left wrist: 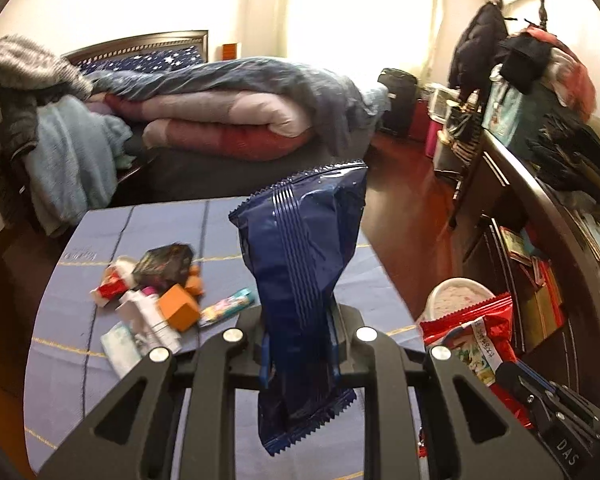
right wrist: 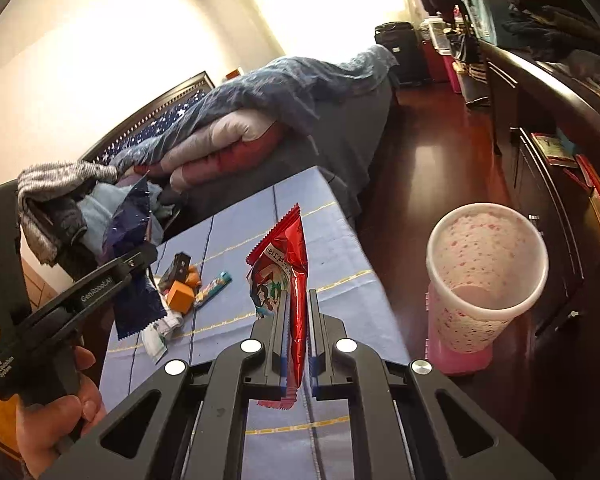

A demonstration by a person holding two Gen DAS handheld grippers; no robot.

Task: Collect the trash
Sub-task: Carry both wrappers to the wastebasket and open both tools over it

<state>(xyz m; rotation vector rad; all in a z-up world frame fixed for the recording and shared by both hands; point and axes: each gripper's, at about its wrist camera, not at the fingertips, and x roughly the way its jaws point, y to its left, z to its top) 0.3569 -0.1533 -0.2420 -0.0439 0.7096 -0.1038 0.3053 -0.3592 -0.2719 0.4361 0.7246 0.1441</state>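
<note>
My left gripper (left wrist: 298,338) is shut on a dark blue snack wrapper (left wrist: 300,256), held upright above the blue table; it also shows in the right wrist view (right wrist: 134,240). My right gripper (right wrist: 298,320) is shut on a red snack wrapper (right wrist: 292,264), also seen in the left wrist view (left wrist: 476,332). A white and pink speckled bin (right wrist: 484,276) stands on the floor right of the table, its mouth open; in the left wrist view (left wrist: 456,300) it sits behind the red wrapper. More trash (left wrist: 156,296) lies on the table: an orange box (left wrist: 179,306), a black box, a striped tube, tissue packs.
The table (left wrist: 260,412) wears a blue cloth with yellow lines. A bed (left wrist: 220,112) with piled quilts is behind it. A dark cabinet (right wrist: 548,148) with clutter runs along the right. Red wooden floor (right wrist: 428,152) lies between.
</note>
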